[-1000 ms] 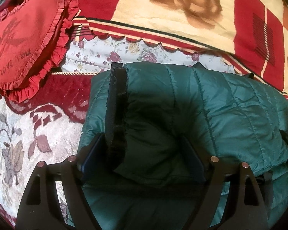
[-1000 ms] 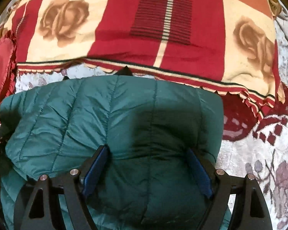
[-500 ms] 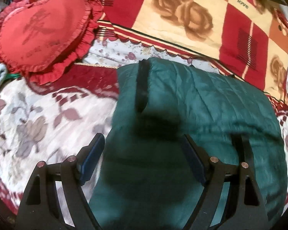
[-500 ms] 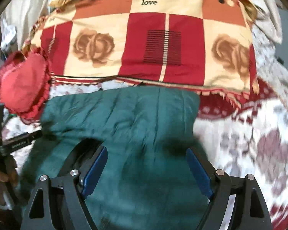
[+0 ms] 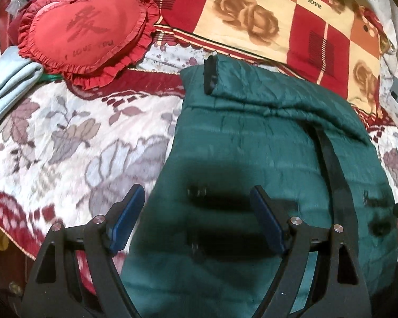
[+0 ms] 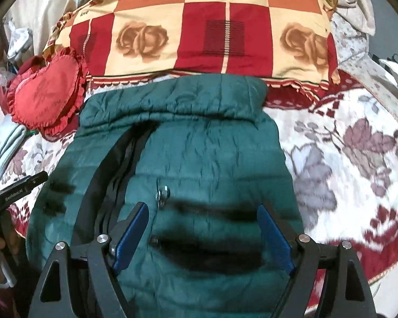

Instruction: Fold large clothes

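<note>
Lying lengthwise on the bed (image 5: 66, 137), front side up: one green quilted jacket (image 5: 265, 159), its far end doubled back toward the near end in a puffy fold just short of the rose-patterned blanket (image 6: 225, 26). Black zipper placket runs down the middle; a pocket zip pull (image 6: 163, 193) shows on the right panel. Left gripper (image 5: 196, 217): jaws spread wide, nothing between them, above the jacket's left edge. Right gripper (image 6: 201, 233): jaws likewise released and empty, above the right panel. Heart-shaped red cushion (image 5: 85, 31) sits off the far left corner. Risks, as judged: the slick, springy padding may let the fold slump open; a pinch that takes only the top layer would drag the stack askew.
</note>
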{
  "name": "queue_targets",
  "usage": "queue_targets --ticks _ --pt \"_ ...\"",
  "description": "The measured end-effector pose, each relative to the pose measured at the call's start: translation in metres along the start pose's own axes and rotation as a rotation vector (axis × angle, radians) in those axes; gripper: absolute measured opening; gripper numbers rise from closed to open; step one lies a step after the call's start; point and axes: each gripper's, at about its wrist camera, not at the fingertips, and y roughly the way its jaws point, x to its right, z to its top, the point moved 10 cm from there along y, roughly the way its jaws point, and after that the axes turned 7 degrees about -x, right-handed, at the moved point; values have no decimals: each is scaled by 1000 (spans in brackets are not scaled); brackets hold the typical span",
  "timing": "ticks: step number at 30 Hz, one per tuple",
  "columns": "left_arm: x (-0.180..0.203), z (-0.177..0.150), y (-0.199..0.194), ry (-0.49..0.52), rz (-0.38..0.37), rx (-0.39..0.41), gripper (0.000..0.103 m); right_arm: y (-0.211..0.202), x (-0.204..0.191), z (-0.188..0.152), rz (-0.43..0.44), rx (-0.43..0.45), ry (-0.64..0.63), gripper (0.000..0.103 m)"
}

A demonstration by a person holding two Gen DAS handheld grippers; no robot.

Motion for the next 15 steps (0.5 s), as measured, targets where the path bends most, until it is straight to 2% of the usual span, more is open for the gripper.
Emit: queue_targets --ticks 10,15 --pt "5 -39 -11 0 -3 -14 82 4 5 -34 -46 -31 11 82" --pt "2 -51 -11 -12 2 -24 82 3 12 -44 -37 -34 50 82"
